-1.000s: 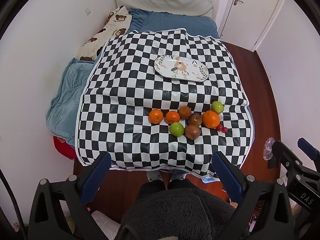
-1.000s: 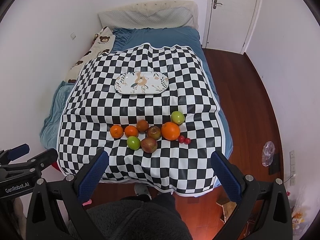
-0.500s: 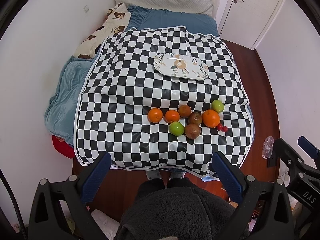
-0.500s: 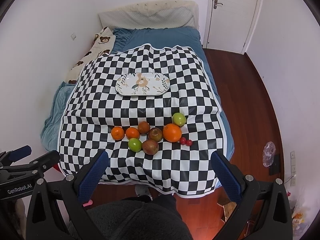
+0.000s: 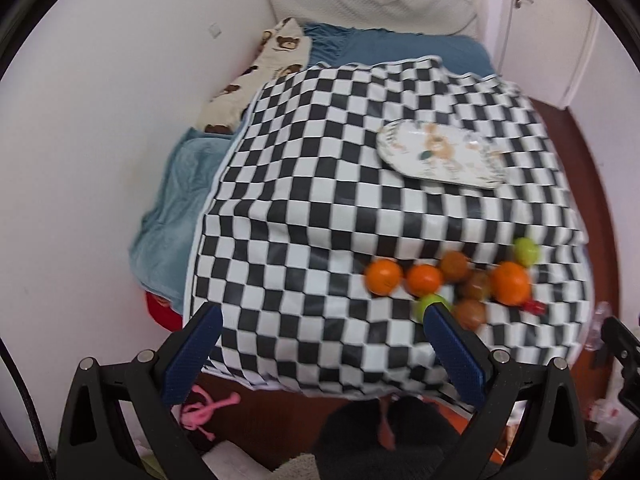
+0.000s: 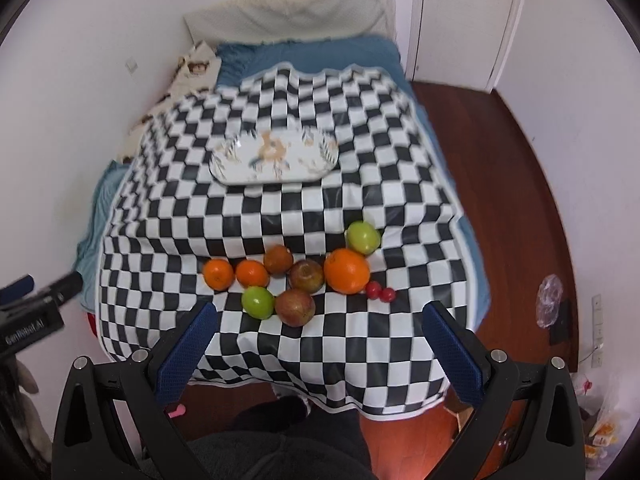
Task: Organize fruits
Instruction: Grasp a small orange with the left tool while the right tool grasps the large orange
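Several fruits lie in a loose row near the front of a checkered cloth (image 6: 280,208): a big orange (image 6: 346,271), two small oranges (image 6: 218,274), two green apples (image 6: 363,237), brownish-red fruits (image 6: 295,307) and two red cherries (image 6: 381,292). Beyond them sits an empty oval floral plate (image 6: 276,157). The right gripper (image 6: 320,328) hangs open above the cloth's front edge, empty. In the left wrist view the left gripper (image 5: 320,334) is open and empty too, left of the fruit row (image 5: 448,280); the plate (image 5: 440,154) appears at upper right.
The cloth covers a table set against a blue bed (image 6: 312,56) with pillows (image 6: 288,12). White walls flank both sides; a door (image 6: 468,20) and wooden floor (image 6: 512,184) are at right. The person's dark clothing (image 6: 280,452) fills the bottom. A pink item (image 5: 208,404) lies on the floor.
Both grippers have come down and closer to the table. The left wrist view has swung left, so the fruits now sit at its right. Both stay open.
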A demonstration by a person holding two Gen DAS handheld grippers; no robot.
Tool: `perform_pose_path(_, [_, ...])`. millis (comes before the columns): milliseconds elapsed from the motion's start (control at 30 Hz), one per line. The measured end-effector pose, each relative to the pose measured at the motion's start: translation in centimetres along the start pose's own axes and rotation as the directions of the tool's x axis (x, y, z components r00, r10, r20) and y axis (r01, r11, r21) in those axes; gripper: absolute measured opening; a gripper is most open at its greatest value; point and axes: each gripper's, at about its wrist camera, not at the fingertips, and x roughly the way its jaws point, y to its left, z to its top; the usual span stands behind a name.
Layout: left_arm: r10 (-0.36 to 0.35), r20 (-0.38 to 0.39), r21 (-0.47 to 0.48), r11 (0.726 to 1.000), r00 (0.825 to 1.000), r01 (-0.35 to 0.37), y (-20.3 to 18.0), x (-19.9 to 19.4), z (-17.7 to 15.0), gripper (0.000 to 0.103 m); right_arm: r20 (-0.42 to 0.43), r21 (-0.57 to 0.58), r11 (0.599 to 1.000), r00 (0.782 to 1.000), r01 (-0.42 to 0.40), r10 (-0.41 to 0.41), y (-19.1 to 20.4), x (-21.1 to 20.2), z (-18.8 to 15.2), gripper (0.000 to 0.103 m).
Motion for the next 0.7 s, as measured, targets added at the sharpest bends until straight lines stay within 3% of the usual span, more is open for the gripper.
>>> perform_pose_path(167, [0.062,-0.096,0.032,0.998,0.993,-0.059,-1.4,7.5,-0.2,0.103,-0.097,0.069,0.998,0.995,-0.015,0.021,-2.2,9.1,0.2,0.103])
perform_pose_path(267, [0.070,-0.163,0.042,0.997,0.984,-0.064,-1.9,11.8,-0.4,0.103,-0.144,0.128,0.991,0.988,-0.034,0.052,-4.2,14.5,0.2,0.096])
perform_pose_path(333, [0.082,-0.205,0.052,0.996,0.975,-0.072,-2.5,14.3,-0.3,0.103,-0.182,0.160,0.986,0.981,-0.036,0.066,-5.4,17.5,0.4,0.086])
perform_pose_path(400, [0.076,-0.228,0.045,0.997,0.971,-0.068,-2.9,16.0,-0.1,0.103,-0.211,0.175,0.984,0.976,-0.020,0.057,-6.4,20.2,0.7,0.085])
perform_pose_path(600, [-0.016,-0.336,-0.008,1.000,0.942,0.014,-4.9,21.1,1.0,0.103,-0.281,0.229,0.973,0.957,-0.006,0.072,-8.5,26.8,1.5,0.085])
perform_pose_path(700, [-0.062,-0.379,-0.041,0.998,0.923,0.050,-6.0,22.8,1.2,0.092,-0.321,0.238,0.971,0.943,-0.009,0.087,-8.5,28.9,1.8,0.085])
